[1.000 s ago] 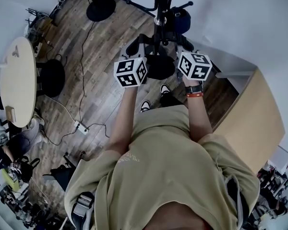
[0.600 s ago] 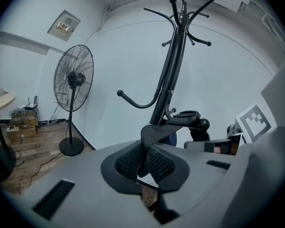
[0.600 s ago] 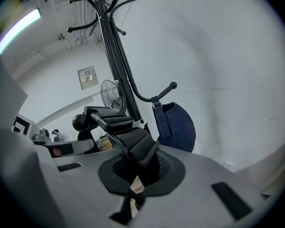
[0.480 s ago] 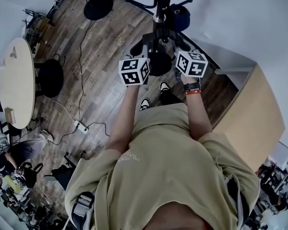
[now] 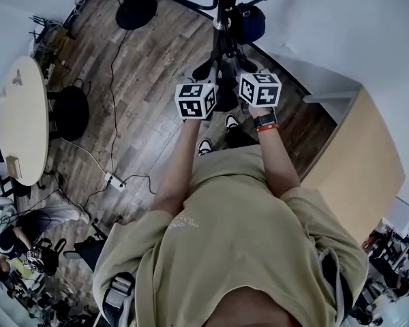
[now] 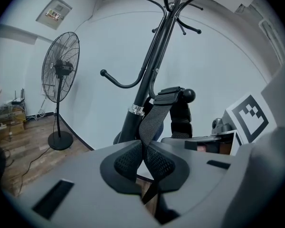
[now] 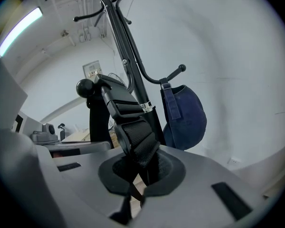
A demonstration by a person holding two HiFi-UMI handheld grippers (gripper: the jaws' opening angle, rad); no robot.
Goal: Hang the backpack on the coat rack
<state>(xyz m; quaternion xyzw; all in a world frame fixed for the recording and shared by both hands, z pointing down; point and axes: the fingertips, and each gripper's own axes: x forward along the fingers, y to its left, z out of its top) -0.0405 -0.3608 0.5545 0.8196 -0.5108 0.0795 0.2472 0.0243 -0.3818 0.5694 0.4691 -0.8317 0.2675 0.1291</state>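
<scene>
Between the two marker cubes in the head view, the dark bulk of the backpack (image 5: 225, 97) hangs close against the pole of the coat rack (image 6: 152, 65), above its splayed feet. Its weight is carried by a webbing strap (image 6: 156, 114) that runs up from both sets of jaws to a ball-tipped hook (image 6: 187, 96). In the gripper views the webbing appears to lie across the hook arm just inside the ball, though how far in I cannot tell.

The left gripper (image 6: 145, 163) has its jaws pinched tight on the flat webbing, with a loose tail dangling below them. The right gripper (image 7: 141, 167) is clamped the same way on the thicker, ribbed stretch of strap.

The main risk, as I judge it, is letting go while the strap sits so near the ball. If the webbing has not seated in the low curve of the hook, the bag's weight could drag it over the tip, and the bag would drop onto the wooden floor. Opening one gripper before the other could also twist the strap and roll it outward.

A navy cap (image 7: 185, 115) hangs from a neighbouring hook. A swinging bag or a jolted pole could knock it loose. A heavy load on one side might also rock the stand.

Farther off stand a pedestal fan (image 6: 61, 75) and a round table (image 5: 24, 114), both well apart from the rack.
</scene>
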